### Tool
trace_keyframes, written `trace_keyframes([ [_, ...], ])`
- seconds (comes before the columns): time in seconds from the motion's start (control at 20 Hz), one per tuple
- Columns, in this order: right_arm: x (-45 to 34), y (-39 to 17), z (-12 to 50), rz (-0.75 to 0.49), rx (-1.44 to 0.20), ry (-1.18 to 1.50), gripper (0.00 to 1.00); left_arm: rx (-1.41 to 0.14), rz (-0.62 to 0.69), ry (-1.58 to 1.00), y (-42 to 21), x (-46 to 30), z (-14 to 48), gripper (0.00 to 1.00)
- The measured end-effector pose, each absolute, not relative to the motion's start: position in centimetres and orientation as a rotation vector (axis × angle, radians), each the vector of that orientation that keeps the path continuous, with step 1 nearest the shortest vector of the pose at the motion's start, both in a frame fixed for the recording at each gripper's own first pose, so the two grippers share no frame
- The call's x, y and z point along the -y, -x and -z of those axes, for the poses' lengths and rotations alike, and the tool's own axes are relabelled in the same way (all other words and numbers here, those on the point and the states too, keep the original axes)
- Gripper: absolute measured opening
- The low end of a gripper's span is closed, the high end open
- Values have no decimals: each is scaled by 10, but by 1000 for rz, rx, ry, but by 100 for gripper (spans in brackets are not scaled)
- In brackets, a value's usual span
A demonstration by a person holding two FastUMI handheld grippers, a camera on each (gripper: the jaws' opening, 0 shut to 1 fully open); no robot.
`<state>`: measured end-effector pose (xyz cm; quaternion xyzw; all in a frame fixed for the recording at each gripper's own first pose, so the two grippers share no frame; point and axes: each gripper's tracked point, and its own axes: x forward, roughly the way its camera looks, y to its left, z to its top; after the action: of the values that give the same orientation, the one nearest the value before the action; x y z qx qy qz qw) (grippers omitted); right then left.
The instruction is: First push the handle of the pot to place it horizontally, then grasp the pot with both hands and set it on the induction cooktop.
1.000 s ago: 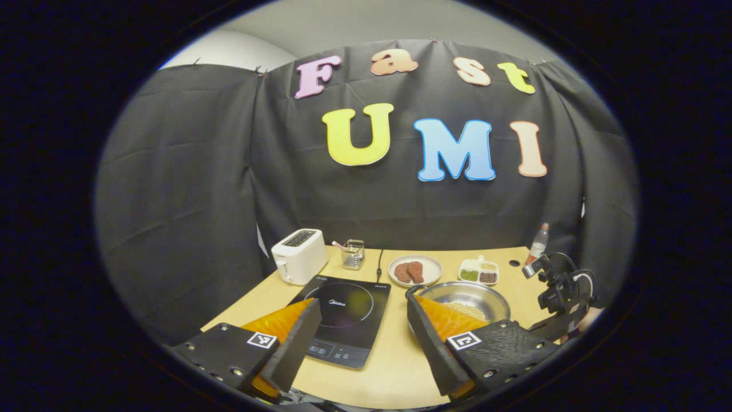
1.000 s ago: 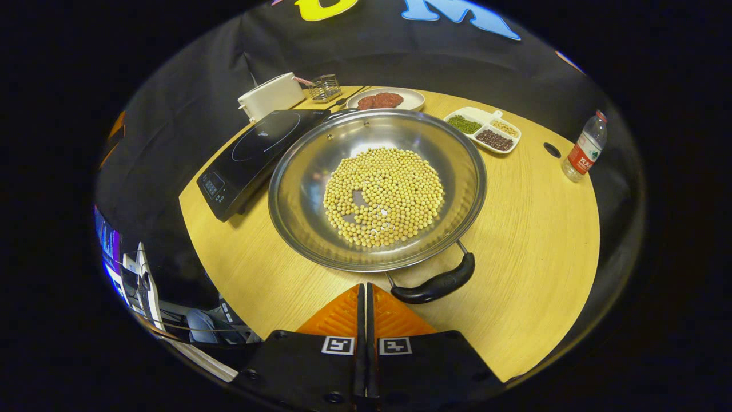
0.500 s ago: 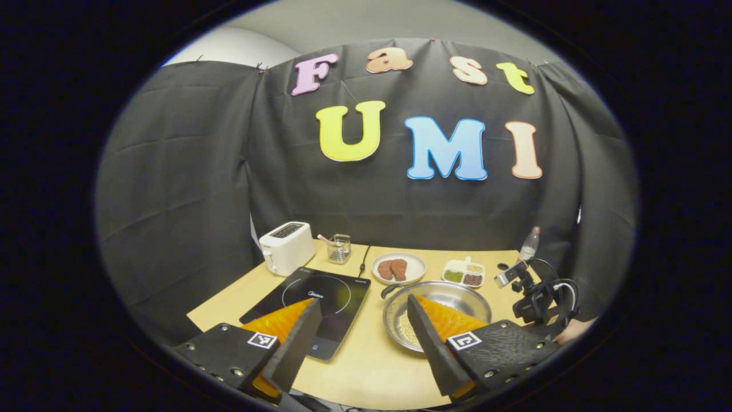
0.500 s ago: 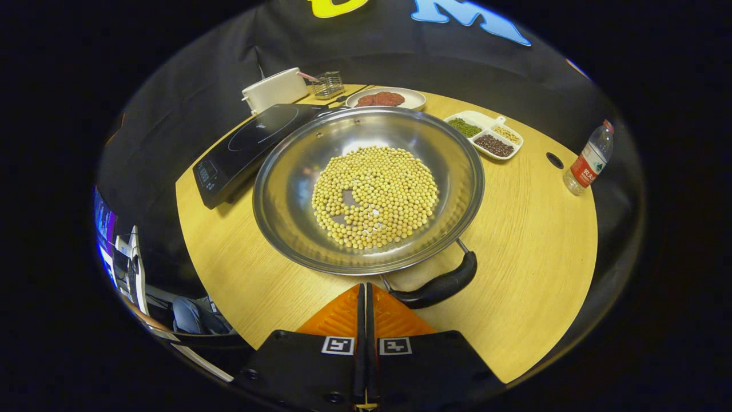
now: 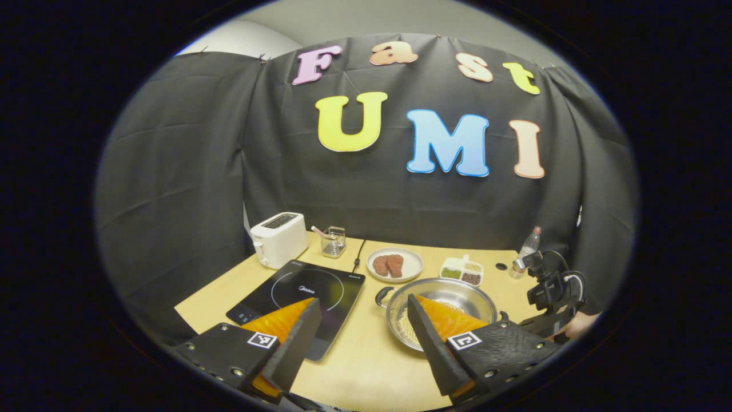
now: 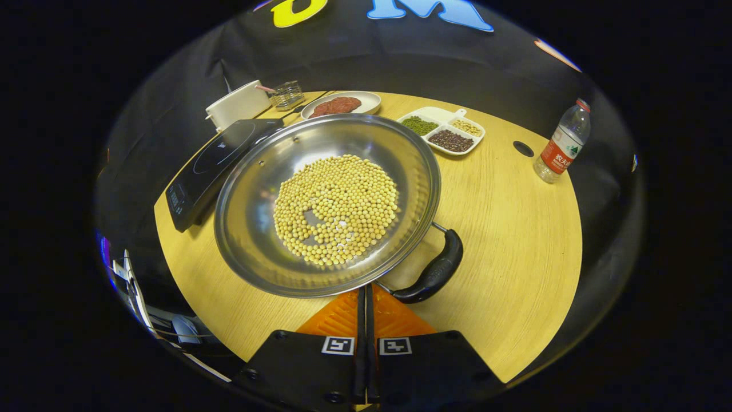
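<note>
A steel pot [image 6: 251, 229] full of yellow beans sits mid-table, its black near handle [image 6: 433, 272] angled toward me on the right. My right gripper [image 6: 364, 289] is shut with nothing between its fingers, the tips right at the pot's rim beside that handle. In the left gripper view the pot [image 5: 443, 292] lies right of the black induction cooktop [image 5: 303, 292], with its far handle [image 5: 382, 295] pointing at the cooktop. My left gripper [image 5: 361, 306] hangs open above the table's near edge, holding nothing. The other gripper [image 5: 549, 292] shows at the pot's right.
At the back stand a white toaster [image 5: 279, 237], a small wire basket [image 5: 333, 242], a plate of meat [image 5: 393, 265] and a divided dish of beans [image 6: 443, 129]. A water bottle [image 6: 560, 149] stands at the far right. The cooktop [image 6: 211, 163] touches the pot's left side.
The pot has turned, its near handle swinging from facing the right gripper toward the right side. The left gripper has drawn back and leftward, so the table looks farther off.
</note>
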<state>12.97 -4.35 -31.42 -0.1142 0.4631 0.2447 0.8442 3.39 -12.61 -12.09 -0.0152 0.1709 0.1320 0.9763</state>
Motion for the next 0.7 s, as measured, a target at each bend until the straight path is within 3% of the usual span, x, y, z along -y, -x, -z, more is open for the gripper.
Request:
trace_keyframes([
  [0.15,53,-142,314,-479,-967,238,2,-347,-281,54,-36,118,126,92],
  [0.6,72,-167,317,-399,-960,145,2,-382,-305,64,-38,110,148,88],
  [0.7,72,-171,317,-384,-961,116,2,-389,-303,57,-40,109,151,92],
])
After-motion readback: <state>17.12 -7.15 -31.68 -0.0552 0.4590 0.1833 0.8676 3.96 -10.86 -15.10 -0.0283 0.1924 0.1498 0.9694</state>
